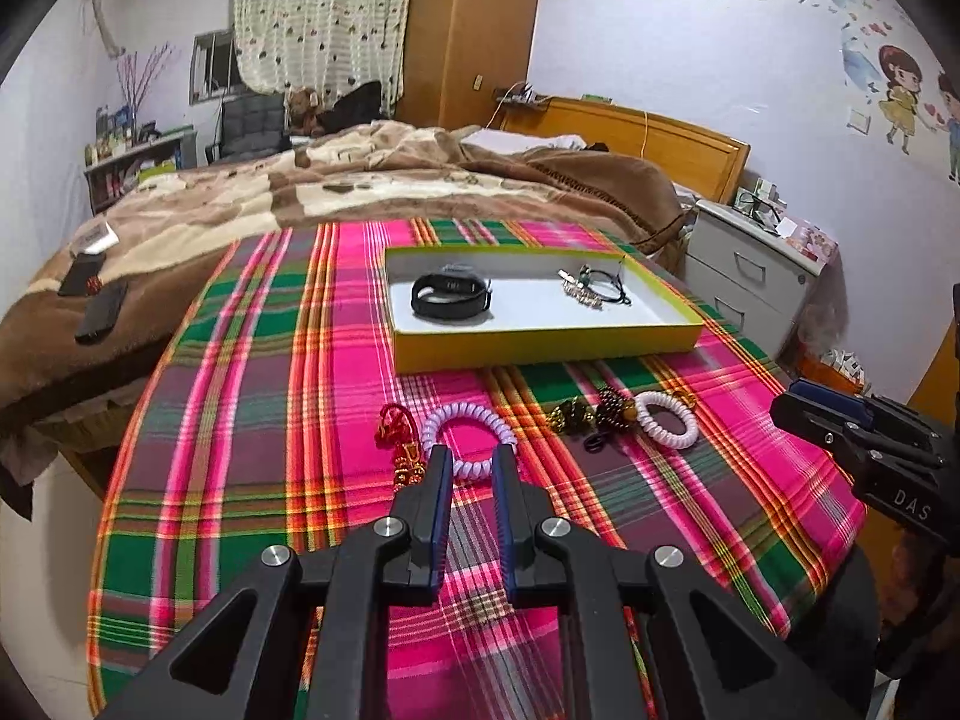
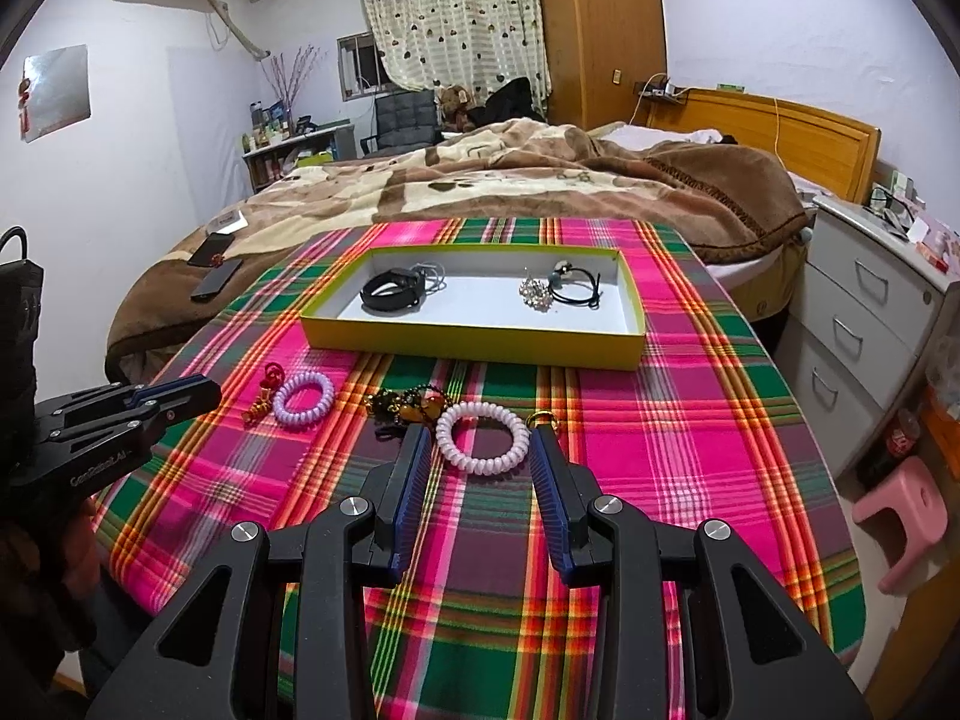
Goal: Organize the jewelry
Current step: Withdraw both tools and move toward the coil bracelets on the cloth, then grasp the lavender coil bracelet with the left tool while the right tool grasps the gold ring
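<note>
Tablecloth (image 2: 690,408): woven plaid cloth, matt. Coil bands (image 2: 483,438): glossy smooth plastic. Tray (image 2: 474,348): cardboard, matt white inside. Blanket (image 2: 540,180): plush fleece.

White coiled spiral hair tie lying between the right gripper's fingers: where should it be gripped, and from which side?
Grip the near arc of the white coiled spiral hair tie, coming from above and the near side. It lies flat as an open ring on the plaid tablecloth, so one finger can drop inside the loop and one outside. The right gripper stands open around it. Avoid the far-left arc, which sits close to the dark bead cluster.
</note>
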